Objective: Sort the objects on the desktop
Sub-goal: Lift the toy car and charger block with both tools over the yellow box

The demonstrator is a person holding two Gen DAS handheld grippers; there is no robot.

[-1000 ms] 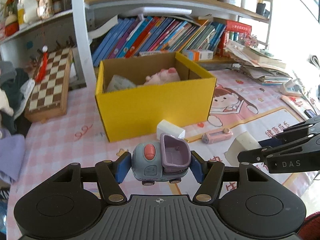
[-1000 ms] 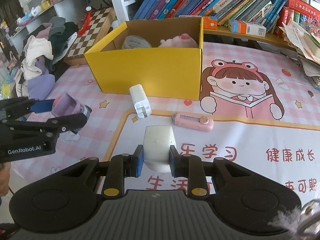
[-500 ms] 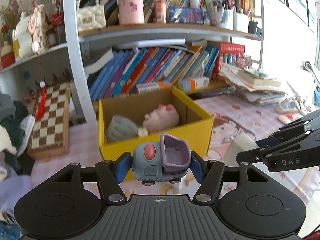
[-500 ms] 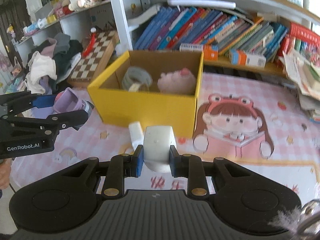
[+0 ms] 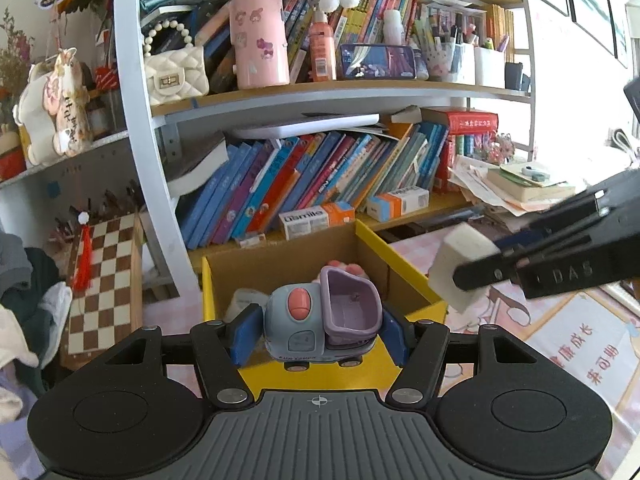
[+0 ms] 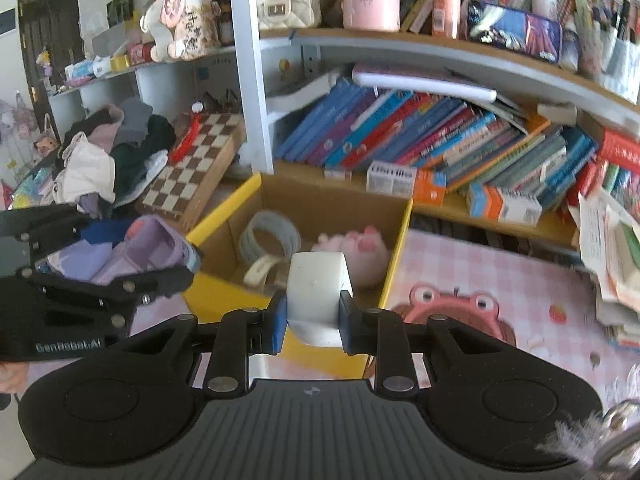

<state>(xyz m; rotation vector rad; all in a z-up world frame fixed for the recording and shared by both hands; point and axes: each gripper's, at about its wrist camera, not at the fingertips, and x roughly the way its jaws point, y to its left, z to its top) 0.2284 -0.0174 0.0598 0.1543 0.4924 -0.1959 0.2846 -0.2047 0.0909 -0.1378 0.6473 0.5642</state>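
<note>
My left gripper (image 5: 320, 330) is shut on a grey and purple toy truck (image 5: 322, 320) and holds it in the air at the near wall of the yellow cardboard box (image 5: 404, 268). My right gripper (image 6: 312, 320) is shut on a white block (image 6: 318, 296) and holds it above the box's near wall (image 6: 224, 216). Inside the box lie a pink plush pig (image 6: 356, 250) and a grey tape roll (image 6: 270, 236). In the left wrist view the right gripper (image 5: 500, 262) with the white block (image 5: 460, 266) hangs to the right of the box.
A bookshelf with leaning books (image 5: 312, 184) stands right behind the box. A chessboard (image 5: 104, 280) leans at the left beside a pile of clothes (image 6: 104, 160). A stack of papers and books (image 5: 520, 188) lies at the right. A pink cartoon mat (image 6: 500, 300) covers the table.
Both grippers have risen and moved forward toward the yellow box, each still holding its object. The box is now close under them, and the table items in front have dropped out of view.
</note>
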